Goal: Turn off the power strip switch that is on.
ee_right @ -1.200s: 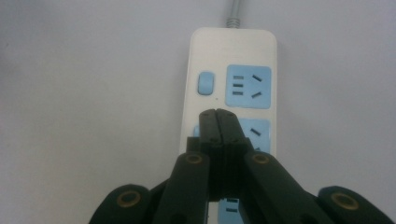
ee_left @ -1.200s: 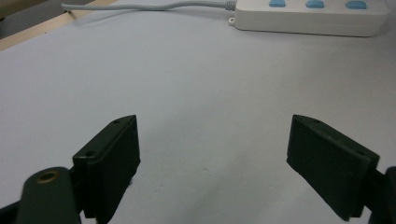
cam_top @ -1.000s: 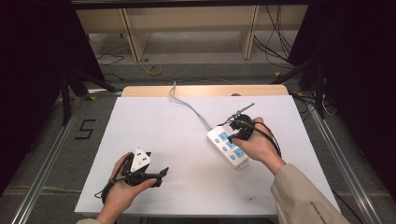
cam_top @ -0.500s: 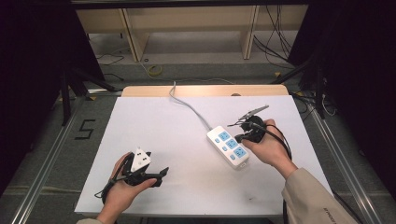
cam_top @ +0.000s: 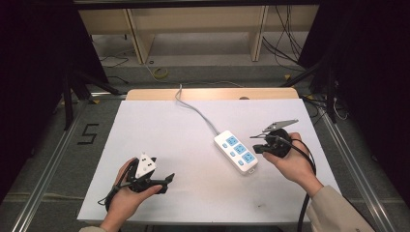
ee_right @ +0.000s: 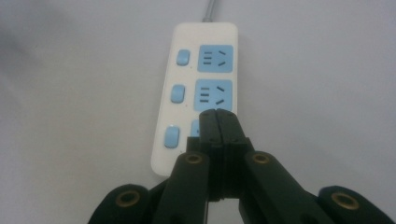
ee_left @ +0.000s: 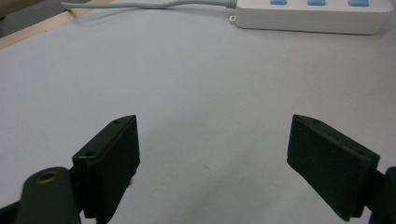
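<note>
So the setup is a bench [cam_top: 193, 145] with a white top and one power strip [cam_top: 236, 151] lying flat toward the right side, diagonal to the edges, its grey cord [cam_top: 196, 108] running off over the far edge. The strip has three blue sockets, each with its own blue rocker switch [ee_right: 177, 93] beside it.

The right gripper [cam_top: 256, 143] is just beside the near end of the strip, jaws pressed fully together with nothing between them. In the right gripper view the closed tip hangs over the socket row, about at the nearest socket, pointing along the strip. My read is that it's being used as a poker to press a switch, and I can't tell if the tip is touching the plastic.

The left gripper [cam_top: 162, 181] rests near the front left of the bench, well apart from the strip, jaws spread wide and empty.

Tips for doing this well, imo:
- keep the jaws shut so the tip is one solid point
- shift sideways first, since the tip sits over sockets and the switches are in the next column
- push straight down; an angled shove would probably skate the light strip across the smooth top
- if it slides, bring the left one over to pin the far end
</note>
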Available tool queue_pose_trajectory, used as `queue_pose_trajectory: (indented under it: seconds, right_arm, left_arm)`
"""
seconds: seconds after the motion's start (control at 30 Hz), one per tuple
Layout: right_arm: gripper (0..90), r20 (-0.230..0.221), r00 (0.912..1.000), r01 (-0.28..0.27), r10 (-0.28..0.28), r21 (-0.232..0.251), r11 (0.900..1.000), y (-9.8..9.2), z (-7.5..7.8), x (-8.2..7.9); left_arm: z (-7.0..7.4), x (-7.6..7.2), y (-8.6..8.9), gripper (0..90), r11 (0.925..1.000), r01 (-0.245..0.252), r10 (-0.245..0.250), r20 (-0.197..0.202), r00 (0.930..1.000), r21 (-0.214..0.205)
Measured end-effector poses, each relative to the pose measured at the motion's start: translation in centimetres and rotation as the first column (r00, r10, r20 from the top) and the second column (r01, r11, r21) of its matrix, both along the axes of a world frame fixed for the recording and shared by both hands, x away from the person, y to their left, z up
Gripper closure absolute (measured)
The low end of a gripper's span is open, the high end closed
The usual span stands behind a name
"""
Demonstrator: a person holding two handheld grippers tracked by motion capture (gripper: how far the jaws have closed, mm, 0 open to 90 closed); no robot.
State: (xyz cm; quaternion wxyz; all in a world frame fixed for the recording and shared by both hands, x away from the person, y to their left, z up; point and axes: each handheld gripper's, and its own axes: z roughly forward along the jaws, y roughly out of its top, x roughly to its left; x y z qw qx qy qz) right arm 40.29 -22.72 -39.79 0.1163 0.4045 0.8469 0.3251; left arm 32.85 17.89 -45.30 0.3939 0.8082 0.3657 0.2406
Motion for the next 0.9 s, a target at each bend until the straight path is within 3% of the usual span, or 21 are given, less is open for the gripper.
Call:
queue_pose_trajectory:
  seconds: [0.47,0.9]
  right_arm:
    - [90.0,0.035,0.9988,0.031,-0.033,0.067,0.9973,-3.5,-2.2,-3.3]
    - [86.7,0.070,0.9953,0.058,-0.067,0.127,0.9901,-5.5,-3.0,-5.4]
  left_arm:
    - [-0.1,0.0,0.2,16.7,1.0000,-0.002,0.002,-0.005,1.0000,0.004]
    - [-0.1,0.0,0.2,16.7,1.0000,-0.001,0.001,0.000,1.0000,0.002]
